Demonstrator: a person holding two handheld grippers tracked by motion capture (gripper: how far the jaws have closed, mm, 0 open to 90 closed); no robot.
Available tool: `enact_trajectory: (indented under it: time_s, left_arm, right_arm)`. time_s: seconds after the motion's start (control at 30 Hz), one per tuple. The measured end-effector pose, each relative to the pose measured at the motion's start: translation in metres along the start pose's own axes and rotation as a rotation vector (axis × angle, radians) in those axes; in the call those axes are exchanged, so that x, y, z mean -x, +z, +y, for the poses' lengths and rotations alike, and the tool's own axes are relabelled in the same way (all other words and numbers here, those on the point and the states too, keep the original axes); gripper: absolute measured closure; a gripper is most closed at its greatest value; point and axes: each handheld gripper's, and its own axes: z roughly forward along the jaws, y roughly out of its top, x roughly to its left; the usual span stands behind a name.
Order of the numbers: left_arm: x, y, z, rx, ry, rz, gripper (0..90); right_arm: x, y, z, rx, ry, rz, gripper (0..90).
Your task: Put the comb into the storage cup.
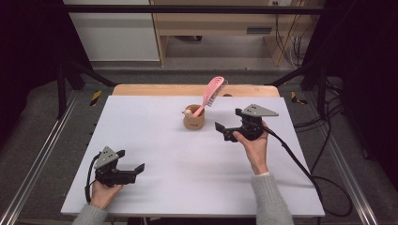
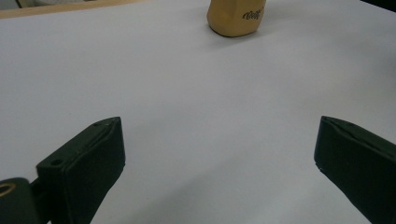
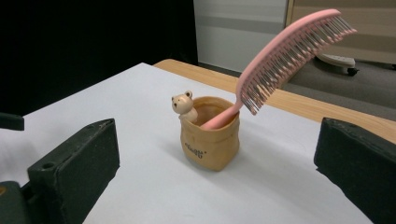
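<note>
Table (image 1: 155,140) under a pale sheet, seen from the high view, with a strip of wooden edge along the far side. Toward the far middle, a tan pouch-shaped holder (image 1: 193,119), upright, with a small bear figure (image 1: 187,112) at its rim. Out of it, a pink hairbrush (image 1: 209,95), handle down inside, head tilted up and away toward the right. Just right of the holder, not touching it, the right gripper (image 1: 230,123), gripped by a hand (image 1: 256,145), jaws spread wide and pointing at the holder, nothing between them. Well apart at the near left corner, the left gripper (image 1: 130,161), in the other hand (image 1: 104,192), jaws likewise wide apart and bare, low over the sheet.

From the left gripper view: two black jaws spread to both sides of the picture, bare sheet between, the lower part of the holder (image 2: 236,17) far off at the top edge with dark lettering on its side.

From the right gripper view: jaws wide open at either side, gripping nothing, the holder (image 3: 210,140) near and roughly centred between them but beyond their tips. Bear figure (image 3: 183,106) on the holder's left rim; hairbrush (image 3: 280,56) leaning up to the right, bristles facing down.
</note>
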Motion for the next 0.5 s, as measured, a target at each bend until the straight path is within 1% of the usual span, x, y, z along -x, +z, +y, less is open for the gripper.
enact_trajectory:
  time_s: [0.23,0.33,0.5]
  left_arm:
    - [0.000,0.001,0.000,-0.006,0.003,-0.003,1.8]
    - [0.000,0.001,0.000,-0.006,0.002,-0.004,1.8]
    - [0.001,0.002,-0.001,-0.008,0.006,-0.005,1.8]
  right_arm:
    - [0.005,-0.019,-0.018,0.000,-0.006,0.021,0.8]
    - [0.009,-0.028,-0.027,0.002,0.011,0.024,0.8]
    - [0.016,-0.038,-0.042,0.000,0.013,0.030,0.8]
